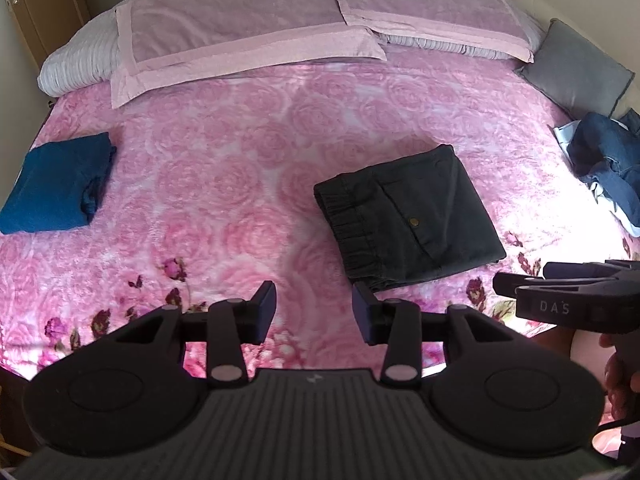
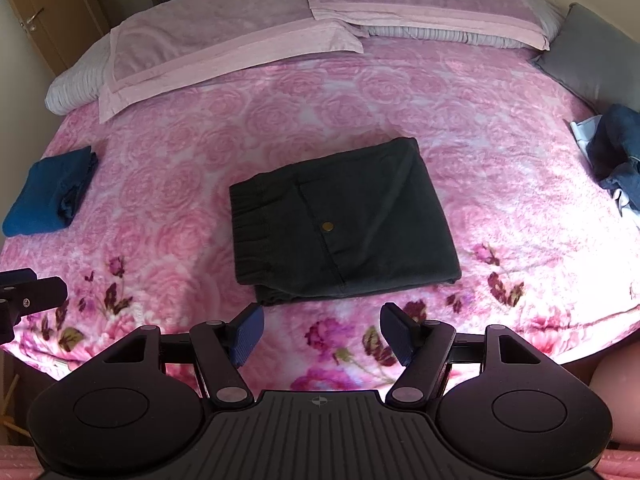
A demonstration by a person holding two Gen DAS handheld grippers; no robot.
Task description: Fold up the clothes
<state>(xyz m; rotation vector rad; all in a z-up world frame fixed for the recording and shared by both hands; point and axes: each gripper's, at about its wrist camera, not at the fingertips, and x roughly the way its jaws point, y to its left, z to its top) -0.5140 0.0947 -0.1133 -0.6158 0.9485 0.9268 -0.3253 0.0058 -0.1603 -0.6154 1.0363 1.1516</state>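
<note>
A folded dark grey pair of trousers (image 1: 412,212) (image 2: 344,224) lies on the pink rose-patterned bedspread (image 1: 224,184) (image 2: 168,208), pocket button up. A folded blue garment (image 1: 56,188) (image 2: 48,196) rests at the bed's left side. My left gripper (image 1: 314,312) hovers open and holds nothing, near the trousers' front left corner. Just in front of the trousers' near edge, my right gripper (image 2: 322,338) stands wide open, nothing between its fingers. The right gripper also shows at the right edge of the left wrist view (image 1: 568,292).
A heap of unfolded blue denim and white clothes (image 1: 608,164) (image 2: 616,160) lies at the bed's right edge. Two pink pillows (image 1: 240,36) (image 2: 224,36) and a grey cushion (image 1: 576,68) sit at the head. A wooden door (image 1: 36,8) stands far left.
</note>
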